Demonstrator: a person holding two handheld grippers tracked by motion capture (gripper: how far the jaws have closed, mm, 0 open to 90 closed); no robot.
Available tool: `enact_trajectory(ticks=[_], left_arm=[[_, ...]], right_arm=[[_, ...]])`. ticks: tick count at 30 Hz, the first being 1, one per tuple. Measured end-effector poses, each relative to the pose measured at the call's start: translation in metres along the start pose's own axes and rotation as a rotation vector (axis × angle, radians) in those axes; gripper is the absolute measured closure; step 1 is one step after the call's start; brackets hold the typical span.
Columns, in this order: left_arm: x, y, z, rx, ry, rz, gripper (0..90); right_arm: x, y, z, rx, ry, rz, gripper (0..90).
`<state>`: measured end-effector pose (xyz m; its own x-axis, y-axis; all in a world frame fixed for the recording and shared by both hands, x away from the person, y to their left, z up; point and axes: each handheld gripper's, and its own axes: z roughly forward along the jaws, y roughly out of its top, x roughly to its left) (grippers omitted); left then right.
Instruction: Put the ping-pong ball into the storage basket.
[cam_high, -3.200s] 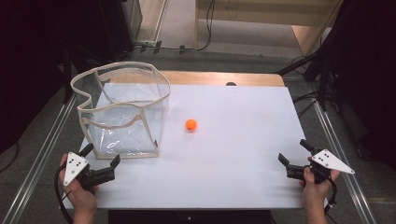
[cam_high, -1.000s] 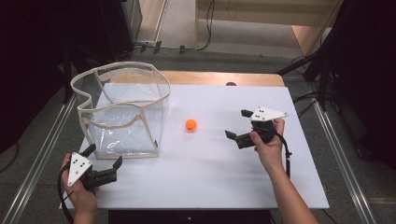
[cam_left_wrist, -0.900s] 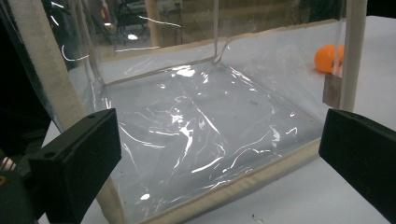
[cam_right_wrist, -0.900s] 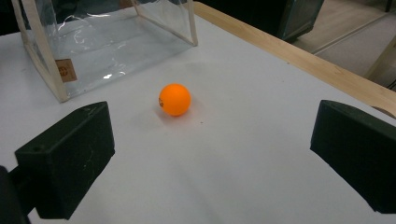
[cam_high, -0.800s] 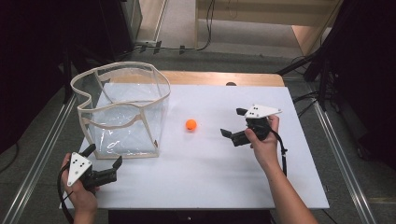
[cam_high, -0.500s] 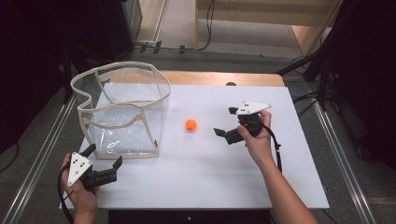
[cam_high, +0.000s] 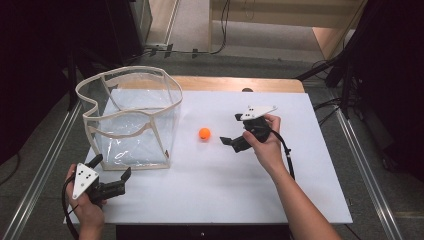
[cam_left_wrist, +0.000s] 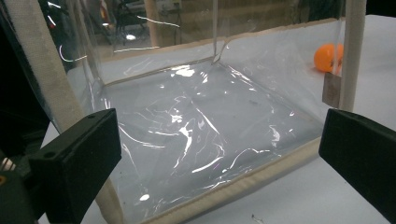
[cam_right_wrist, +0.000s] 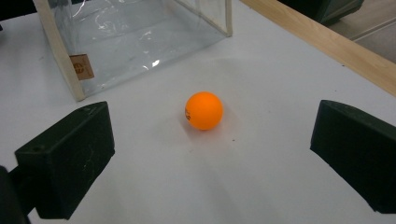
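**Orange ball framed between spread right jaws**

Lay on the white table, the orange ball, just right of the clear bag and apart from it. Hovered near the ball's right side, the right gripper, jaws spread wide and holding nothing. Seen along those jaws in the right gripper view: ball centred between them, a little ahead, untouched, with the bag's corner beyond. Rested at the table's near left corner, the left gripper, jaws likewise wide apart and empty, aimed at the bag's clear front wall. Stood upright and open-topped, cream-edged, the bag. Glimpsed through its plastic in the left gripper view, the ball.
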<state>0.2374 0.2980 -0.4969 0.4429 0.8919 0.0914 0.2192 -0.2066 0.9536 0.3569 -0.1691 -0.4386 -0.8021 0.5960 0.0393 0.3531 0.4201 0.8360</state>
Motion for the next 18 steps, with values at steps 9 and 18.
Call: enact_trajectory(ticks=[9,18], left_arm=[[-0.001,0.0,0.001,0.004,-0.001,0.002,0.0],[-0.001,0.0,0.001,0.005,-0.004,0.005,0.0]], right_arm=[[-0.001,0.007,0.014,0.038,0.046,0.015,0.0],[-0.004,0.017,0.03,0.134,0.057,0.017,0.0]])
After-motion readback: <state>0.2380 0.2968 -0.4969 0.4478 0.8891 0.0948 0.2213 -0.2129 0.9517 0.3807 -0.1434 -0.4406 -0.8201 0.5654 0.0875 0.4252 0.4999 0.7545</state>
